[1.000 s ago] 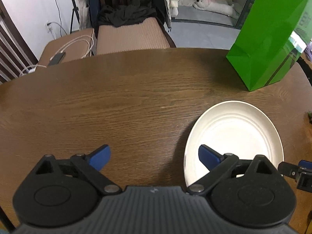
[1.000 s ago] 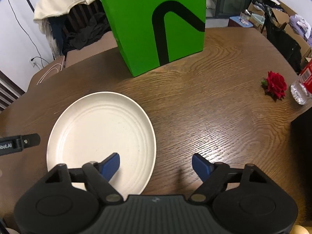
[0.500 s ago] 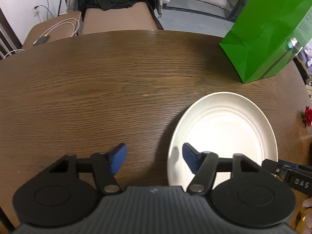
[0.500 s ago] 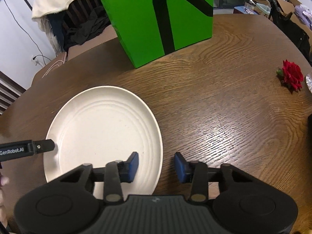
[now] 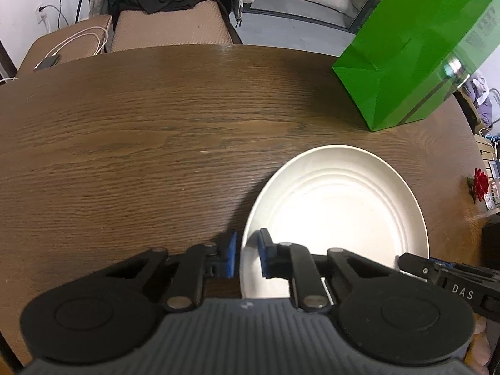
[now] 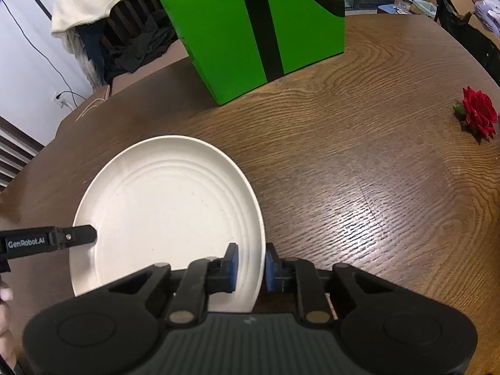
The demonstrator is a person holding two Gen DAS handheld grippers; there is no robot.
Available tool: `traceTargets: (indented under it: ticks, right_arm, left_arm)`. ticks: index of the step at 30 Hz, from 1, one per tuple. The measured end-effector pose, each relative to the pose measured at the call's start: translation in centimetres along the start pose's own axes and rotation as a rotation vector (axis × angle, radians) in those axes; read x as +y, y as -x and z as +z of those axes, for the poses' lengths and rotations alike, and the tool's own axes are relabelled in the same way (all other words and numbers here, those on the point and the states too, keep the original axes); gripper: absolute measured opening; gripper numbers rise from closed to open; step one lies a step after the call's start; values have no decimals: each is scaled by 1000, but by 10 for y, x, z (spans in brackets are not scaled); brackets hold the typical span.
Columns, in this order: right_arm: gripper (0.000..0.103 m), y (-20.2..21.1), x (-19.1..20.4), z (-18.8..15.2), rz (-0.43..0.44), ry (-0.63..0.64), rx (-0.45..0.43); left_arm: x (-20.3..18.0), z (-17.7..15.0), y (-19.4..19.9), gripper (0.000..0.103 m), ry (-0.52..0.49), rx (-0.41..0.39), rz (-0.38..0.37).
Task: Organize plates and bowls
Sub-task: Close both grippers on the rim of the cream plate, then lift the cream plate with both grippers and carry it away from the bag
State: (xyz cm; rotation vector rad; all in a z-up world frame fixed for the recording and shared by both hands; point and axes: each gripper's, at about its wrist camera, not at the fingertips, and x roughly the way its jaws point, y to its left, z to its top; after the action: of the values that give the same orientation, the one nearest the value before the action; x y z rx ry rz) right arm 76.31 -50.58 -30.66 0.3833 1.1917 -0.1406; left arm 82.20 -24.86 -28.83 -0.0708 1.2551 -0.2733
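White plate [image 5: 337,218] flat on table [image 5: 140,143]; left gripper [image 5: 247,254], right gripper [image 6: 251,264] closing astride opposite rim edges, probably for level two-handed lift.

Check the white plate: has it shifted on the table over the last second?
Cannot tell. The plate sits nearer the green bag in both wrist views than before, but both cameras moved, which could explain it; the wood grain gives no sure mark.
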Motion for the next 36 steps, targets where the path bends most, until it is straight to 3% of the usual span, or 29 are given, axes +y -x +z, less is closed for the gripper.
traceTargets:
  ticks: [36]
  right_arm:
    - [15,8,7,-11,-17,28,-39]
  left_arm:
    - [-17,-5,8,14,-78,-68,47]
